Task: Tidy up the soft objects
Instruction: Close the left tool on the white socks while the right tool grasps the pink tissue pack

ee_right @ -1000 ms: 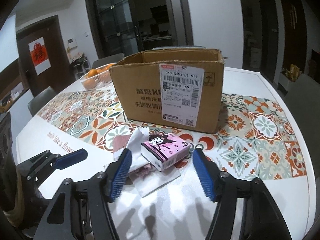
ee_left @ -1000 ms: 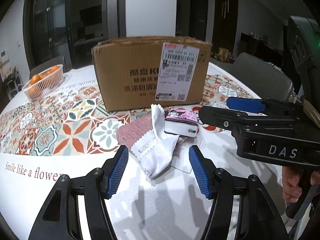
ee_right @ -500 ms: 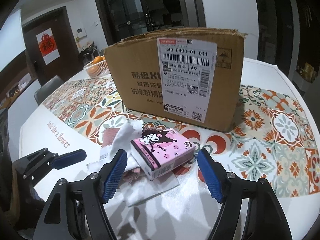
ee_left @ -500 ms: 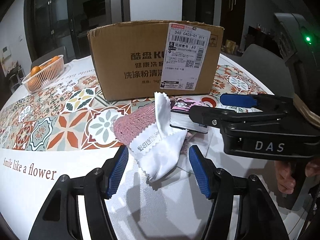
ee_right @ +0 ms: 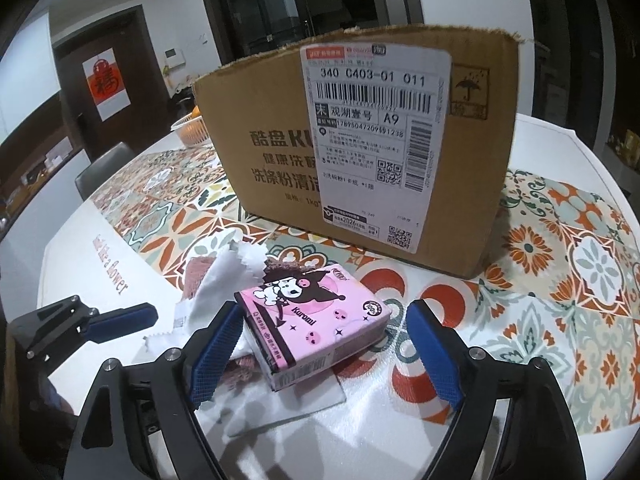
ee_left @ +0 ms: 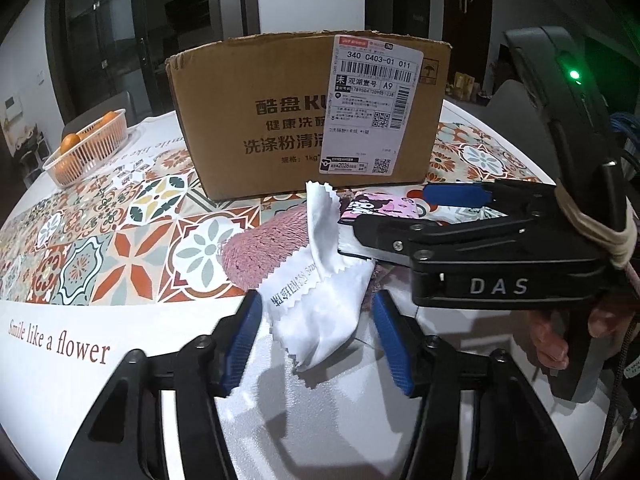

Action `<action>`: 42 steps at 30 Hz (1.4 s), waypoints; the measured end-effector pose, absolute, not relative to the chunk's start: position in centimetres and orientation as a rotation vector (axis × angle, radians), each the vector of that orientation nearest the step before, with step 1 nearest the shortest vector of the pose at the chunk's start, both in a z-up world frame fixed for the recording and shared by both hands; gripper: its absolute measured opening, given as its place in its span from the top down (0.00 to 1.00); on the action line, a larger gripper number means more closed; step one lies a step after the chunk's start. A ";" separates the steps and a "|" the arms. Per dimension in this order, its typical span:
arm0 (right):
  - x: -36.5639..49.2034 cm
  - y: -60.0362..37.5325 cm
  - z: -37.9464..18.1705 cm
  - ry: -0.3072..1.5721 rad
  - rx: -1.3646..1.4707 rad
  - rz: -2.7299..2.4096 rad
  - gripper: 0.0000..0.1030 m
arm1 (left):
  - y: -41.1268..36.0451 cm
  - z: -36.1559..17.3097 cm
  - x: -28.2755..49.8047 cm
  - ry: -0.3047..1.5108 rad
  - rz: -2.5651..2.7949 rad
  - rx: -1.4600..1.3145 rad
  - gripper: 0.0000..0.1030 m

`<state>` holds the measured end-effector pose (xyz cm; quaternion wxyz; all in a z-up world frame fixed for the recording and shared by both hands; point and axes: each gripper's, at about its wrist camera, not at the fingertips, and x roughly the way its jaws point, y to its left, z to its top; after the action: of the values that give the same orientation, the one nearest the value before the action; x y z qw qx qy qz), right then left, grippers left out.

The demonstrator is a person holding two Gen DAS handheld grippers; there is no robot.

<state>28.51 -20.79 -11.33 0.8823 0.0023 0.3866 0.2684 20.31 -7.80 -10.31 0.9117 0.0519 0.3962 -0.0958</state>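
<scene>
A white cloth with zigzag edges (ee_left: 320, 300) lies crumpled on the table, between the blue pads of my left gripper (ee_left: 318, 340). Its jaws are closing and the pads stand just beside the cloth. Behind it lie a pink fuzzy cloth (ee_left: 260, 248) and a pink cartoon tissue pack (ee_right: 316, 320). My right gripper (ee_right: 324, 352) straddles the pack with its jaws opening; the left pad is close to the pack's side and the right pad is well clear. In the left wrist view the right gripper (ee_left: 404, 210) reaches in from the right over the pack (ee_left: 380, 206).
An open cardboard box (ee_right: 360, 140) with a shipping label stands just behind the pile. A basket of oranges (ee_left: 86, 148) sits far left on the patterned tablecloth (ee_left: 120, 240). A hand (ee_left: 552, 340) holds the right gripper's handle. A grey chair (ee_right: 104, 168) stands beyond the table.
Both grippers have come down and closer to the pile. The left jaws have narrowed around the white cloth, while the right jaws have widened around the tissue pack.
</scene>
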 end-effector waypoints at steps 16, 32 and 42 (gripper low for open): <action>28.8 -19.7 -11.9 0.800 -0.039 0.600 0.18 | -8.1 -10.3 20.0 0.823 -0.242 0.115 0.86; 26.6 -19.3 -10.9 0.753 -0.123 0.545 0.78 | -7.6 -10.0 19.9 0.818 -0.238 0.090 0.87; 25.9 -19.8 -10.3 0.748 -0.105 0.524 0.98 | -7.5 -9.5 19.6 0.801 -0.237 0.081 0.87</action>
<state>25.94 -19.83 -10.32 0.8962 -0.0508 0.3609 0.2529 19.56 -7.51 -9.50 0.9133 0.0392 0.3887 -0.1152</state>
